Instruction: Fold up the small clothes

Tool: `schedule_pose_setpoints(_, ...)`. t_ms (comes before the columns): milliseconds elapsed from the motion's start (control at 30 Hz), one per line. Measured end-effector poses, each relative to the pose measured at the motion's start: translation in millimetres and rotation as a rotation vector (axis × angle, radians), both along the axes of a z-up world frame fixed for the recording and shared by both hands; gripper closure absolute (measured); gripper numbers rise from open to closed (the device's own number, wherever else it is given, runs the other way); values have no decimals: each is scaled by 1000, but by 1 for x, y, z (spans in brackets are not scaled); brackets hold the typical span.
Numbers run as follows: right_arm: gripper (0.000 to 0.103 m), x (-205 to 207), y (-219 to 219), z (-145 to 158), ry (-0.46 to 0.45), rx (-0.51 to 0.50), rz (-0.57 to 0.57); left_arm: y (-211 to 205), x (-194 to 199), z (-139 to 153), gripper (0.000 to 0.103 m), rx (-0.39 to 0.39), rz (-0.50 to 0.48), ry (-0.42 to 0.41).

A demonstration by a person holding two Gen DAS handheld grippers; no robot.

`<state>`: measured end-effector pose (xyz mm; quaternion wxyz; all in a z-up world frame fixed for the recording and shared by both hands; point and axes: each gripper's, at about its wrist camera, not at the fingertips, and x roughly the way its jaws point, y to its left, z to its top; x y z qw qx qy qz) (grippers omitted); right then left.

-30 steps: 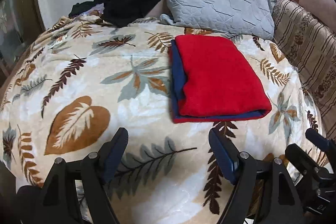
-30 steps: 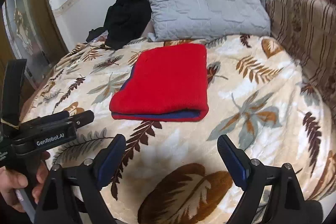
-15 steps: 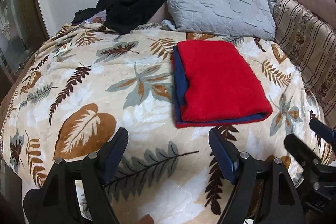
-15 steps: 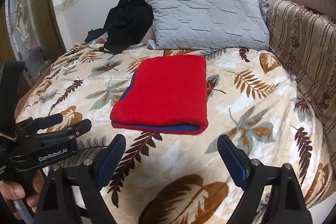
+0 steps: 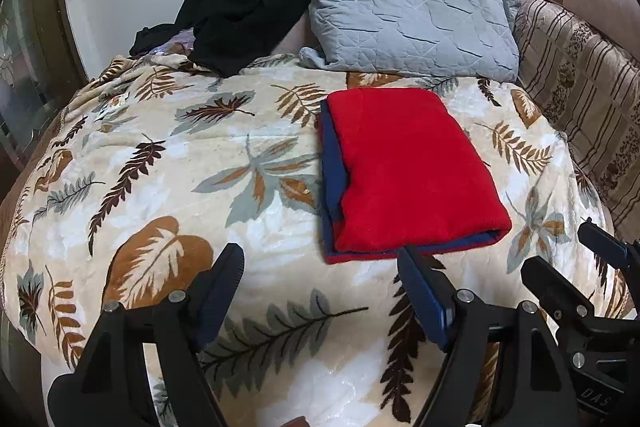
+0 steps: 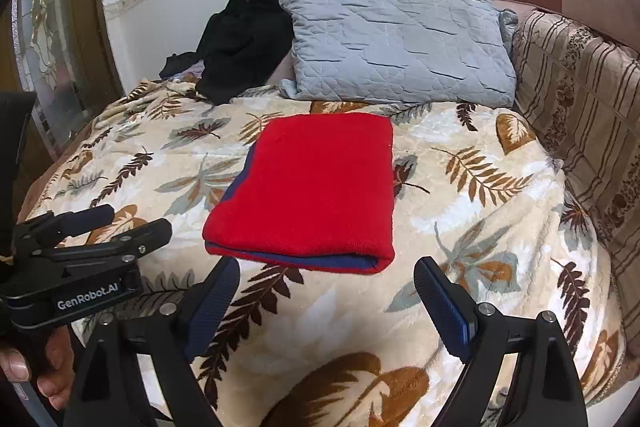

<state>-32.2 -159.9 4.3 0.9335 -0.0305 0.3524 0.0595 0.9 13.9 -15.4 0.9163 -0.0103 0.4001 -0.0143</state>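
Left wrist view: the left gripper (image 5: 320, 283) hangs with jaws spread, empty; the folded red-and-blue garment (image 5: 408, 167) lies just ahead, slightly right.

Right wrist view: the right gripper (image 6: 326, 291) gapes empty too, garment (image 6: 316, 187) directly ahead. Folding looks finished; next likely fetching another piece.

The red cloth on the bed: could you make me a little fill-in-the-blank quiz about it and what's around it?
1. The folded red cloth shows a ____ layer along its edges.
2. It lies on a blanket printed with ____.
3. Behind it, a ____ pillow leans at the wall.
4. Both the left hand-held gripper and the right hand-held gripper are ____, holding nothing.

Missing words: blue; leaves; grey; open
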Motion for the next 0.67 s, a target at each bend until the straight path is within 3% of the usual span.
schedule_pose_setpoints(667,12,32,-4,-8,18,1,1,-13,36,11,23,-34,-43,-45)
